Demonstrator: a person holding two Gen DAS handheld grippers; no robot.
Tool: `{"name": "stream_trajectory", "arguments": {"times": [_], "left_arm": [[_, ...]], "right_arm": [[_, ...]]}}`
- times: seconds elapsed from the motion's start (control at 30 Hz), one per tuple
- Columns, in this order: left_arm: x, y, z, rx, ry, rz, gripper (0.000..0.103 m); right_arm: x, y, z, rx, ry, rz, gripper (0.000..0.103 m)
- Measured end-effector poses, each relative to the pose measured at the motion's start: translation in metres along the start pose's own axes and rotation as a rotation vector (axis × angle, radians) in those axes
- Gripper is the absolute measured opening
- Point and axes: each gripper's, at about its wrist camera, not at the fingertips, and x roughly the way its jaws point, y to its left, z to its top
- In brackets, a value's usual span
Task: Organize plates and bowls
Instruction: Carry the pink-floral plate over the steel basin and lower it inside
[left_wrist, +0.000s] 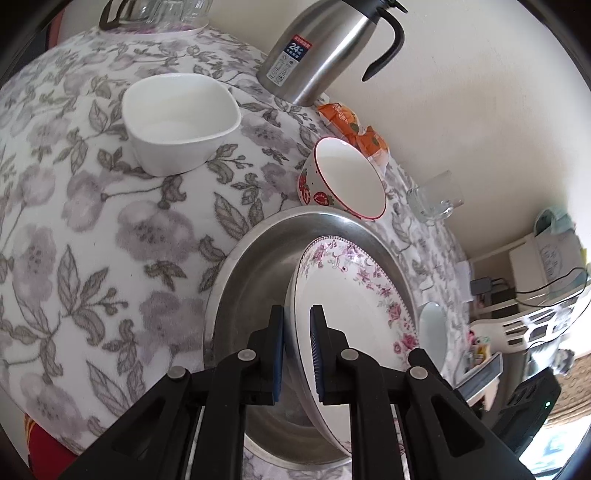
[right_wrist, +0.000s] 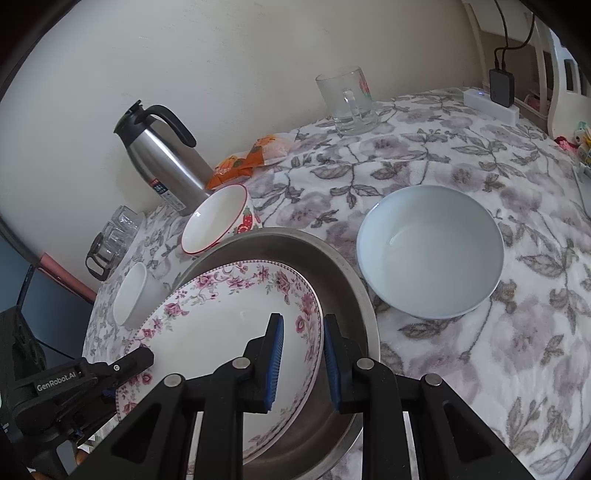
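Glossy glazed floral plate (right_wrist: 221, 325) in a brushed metal basin (right_wrist: 343, 280); soft, matt fleecy cloth (left_wrist: 92, 229) beneath.

White plate (right_wrist: 221, 332), pink floral rim

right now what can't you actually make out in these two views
- Steel basin floor: both views, hidden under the floral plate.
- Plate's near rim: right wrist view, behind the right gripper; left wrist view, behind the left gripper.
- Glass jars: left wrist view, cut off by the top edge.
- Thermos label: print too small in both views.
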Motion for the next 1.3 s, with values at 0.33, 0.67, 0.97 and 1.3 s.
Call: {"name": "stream_trajectory", "arguments": {"times": [0.33,0.67,0.97,1.3], "left_arm": [[0.020,0.006,-0.002,-0.012,0.037,0.039,0.013],[0.033,0.012,-0.007,-0.022,0.078,0.070,0.013],[0.029,0.015,-0.007,-0.030,0.068,0.064,0.014],[0.021,0.015,-0.008,-0.028,0.065,0.065,0.014]], "right_arm": [[0.008,-0.005,-0.002,-0.004,0.028,-0.006,0.023],[0.008,-0.004,-0.005,-0.026,0.026,-0.014,0.023],[0.006,-0.005,-0.006,-0.031,0.041,-0.010,0.023],[-0.002,-0.007,-0.008,-0.035,0.047,-0.038,0.023]]}}
